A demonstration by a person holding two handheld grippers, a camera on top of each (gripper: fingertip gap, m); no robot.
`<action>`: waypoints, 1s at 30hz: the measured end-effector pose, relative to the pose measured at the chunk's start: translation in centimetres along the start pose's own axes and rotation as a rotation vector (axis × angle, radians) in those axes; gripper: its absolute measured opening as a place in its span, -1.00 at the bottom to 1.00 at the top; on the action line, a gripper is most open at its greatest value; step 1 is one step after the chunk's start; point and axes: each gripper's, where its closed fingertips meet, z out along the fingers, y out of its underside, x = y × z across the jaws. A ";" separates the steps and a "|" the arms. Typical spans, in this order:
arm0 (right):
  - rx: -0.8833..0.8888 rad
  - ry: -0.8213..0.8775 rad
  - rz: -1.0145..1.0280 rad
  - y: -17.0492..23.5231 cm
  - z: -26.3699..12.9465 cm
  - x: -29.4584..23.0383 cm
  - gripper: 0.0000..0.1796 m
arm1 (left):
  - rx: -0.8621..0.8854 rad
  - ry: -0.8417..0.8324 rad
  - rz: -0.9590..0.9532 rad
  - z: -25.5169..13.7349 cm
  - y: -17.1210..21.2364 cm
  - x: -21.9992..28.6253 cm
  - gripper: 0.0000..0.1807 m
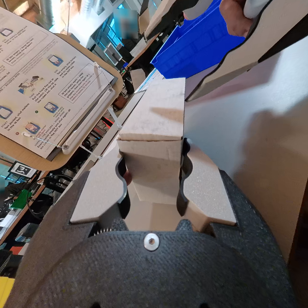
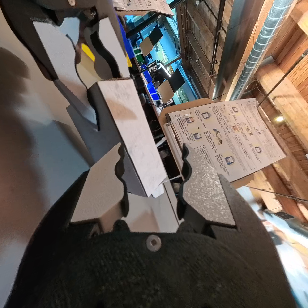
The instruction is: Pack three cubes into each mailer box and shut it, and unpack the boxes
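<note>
Black textured housing fills the near edge of both wrist views. From it the left gripper (image 1: pixel 152 168) reaches forward, its two pale wavy-edged fingers (image 1: pixel 103 188) pinching the end of a shut white cardboard mailer box (image 1: pixel 155 116), which stands on edge against the white table top (image 1: pixel 233 133). A small reddish thing shows between the left finger and the box wall; what it is cannot be told.

Beyond the box sits a blue plastic bin (image 1: pixel 196 48), partly covered by the right gripper (image 1: pixel 236 41), which comes in from the upper right. Off to the side an instruction sheet on a tan clipboard stand (image 1: pixel 55 93) leans over the table edge.

In the right wrist view the right gripper (image 2: pixel 152 163) has its fingers spread, one finger (image 2: pixel 103 186) near the dark side of the mailer box (image 2: pixel 133 133), the other well clear of it. Something yellow (image 2: pixel 87 51) shows between the left gripper's fingers at the box's far end.
</note>
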 end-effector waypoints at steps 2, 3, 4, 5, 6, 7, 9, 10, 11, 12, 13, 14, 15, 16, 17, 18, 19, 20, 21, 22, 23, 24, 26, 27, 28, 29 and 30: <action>0.017 -0.004 0.072 0.1 0.0 0.3 -0.22 | -0.001 0.001 -0.003 -0.1 0.0 0.0 -0.27; 0.019 -0.010 0.103 0.2 0.1 0.4 -0.20 | -0.002 0.000 -0.003 -0.1 0.0 0.0 -0.27; 0.018 -0.008 0.127 0.4 0.1 0.5 -0.18 | -0.003 -0.002 -0.004 -0.1 0.0 0.0 -0.27; 0.014 -0.009 0.135 0.4 0.2 0.6 -0.16 | -0.003 -0.003 -0.005 -0.2 -0.1 -0.1 -0.28; 0.009 -0.011 0.111 0.4 0.2 0.5 -0.18 | -0.002 -0.002 -0.005 -0.2 -0.2 0.0 -0.28; 0.006 -0.005 0.049 0.2 0.2 0.4 -0.22 | -0.001 -0.001 -0.005 -0.2 -0.3 0.0 -0.28; 0.004 0.011 -0.139 -0.5 0.1 -0.4 -0.39 | 0.002 0.003 -0.011 -0.3 -0.3 0.0 -0.29; -0.002 0.018 -0.211 -0.6 0.1 -0.8 -0.38 | -0.001 0.003 -0.018 -0.3 -0.3 0.0 -0.29; -0.014 0.015 -0.244 -0.7 0.2 -1.1 -0.36 | -0.005 0.004 -0.025 -0.3 -0.2 0.0 -0.29; -0.022 0.016 -0.241 -0.7 0.2 -1.1 -0.34 | -0.009 0.006 -0.029 -0.3 -0.2 -0.1 -0.29; -0.024 0.032 -0.216 -0.7 0.2 -0.7 -0.32 | -0.010 0.007 -0.030 -0.3 -0.2 -0.1 -0.29; -0.021 0.058 -0.184 -0.6 0.2 -0.1 -0.30 | -0.009 0.009 -0.030 -0.3 -0.2 0.0 -0.29; -0.015 0.077 -0.151 -0.6 0.1 0.5 -0.28 | -0.007 0.010 -0.029 -0.3 -0.3 0.0 -0.29; -0.013 0.093 -0.121 -0.5 0.0 1.0 -0.23 | -0.004 0.009 -0.031 -0.3 -0.4 0.0 -0.29; -0.016 0.105 -0.092 -0.3 0.0 1.4 -0.20 | 0.003 0.010 -0.044 -0.3 -0.6 0.1 -0.29; -0.020 0.112 -0.068 -0.2 0.0 1.6 -0.19 | 0.009 0.015 -0.062 -0.2 -0.6 0.1 -0.29; -0.023 0.115 -0.053 -0.2 -0.1 1.8 -0.18 | 0.011 0.023 -0.079 -0.2 -0.5 0.2 -0.29; -0.023 0.117 -0.041 -0.2 -0.1 1.9 -0.17 | 0.015 0.031 -0.091 -0.2 -0.5 0.2 -0.29; -0.019 0.116 -0.027 -0.3 -0.1 1.9 -0.20 | 0.022 0.035 -0.101 -0.2 -0.5 0.2 -0.29; -0.014 0.112 -0.016 -0.4 -0.1 1.9 -0.23 | 0.026 0.039 -0.110 -0.2 -0.6 0.2 -0.29; -0.009 0.117 -0.008 -0.4 -0.2 2.1 -0.25 | 0.031 0.041 -0.121 -0.2 -0.8 0.2 -0.29; -0.005 0.120 0.004 -0.5 -0.3 2.2 -0.29 | 0.038 0.040 -0.131 -0.3 -1.0 0.2 -0.29; 0.005 0.129 0.039 -0.6 -0.4 2.5 -0.28 | 0.050 0.041 -0.149 -0.3 -1.4 0.1 -0.29; 0.008 0.137 0.054 -0.7 -0.5 2.8 -0.27 | 0.055 0.046 -0.161 -0.4 -1.5 0.1 -0.29; 0.008 0.139 0.071 -0.6 -0.6 3.0 -0.27 | 0.059 0.050 -0.172 -0.4 -1.6 0.2 -0.29; 0.007 0.138 0.091 -0.6 -0.6 3.1 -0.27 | 0.061 0.053 -0.180 -0.4 -1.6 0.2 -0.29; 0.005 0.140 0.106 -0.5 -0.5 3.1 -0.26 | 0.060 0.053 -0.181 -0.4 -1.6 0.2 -0.29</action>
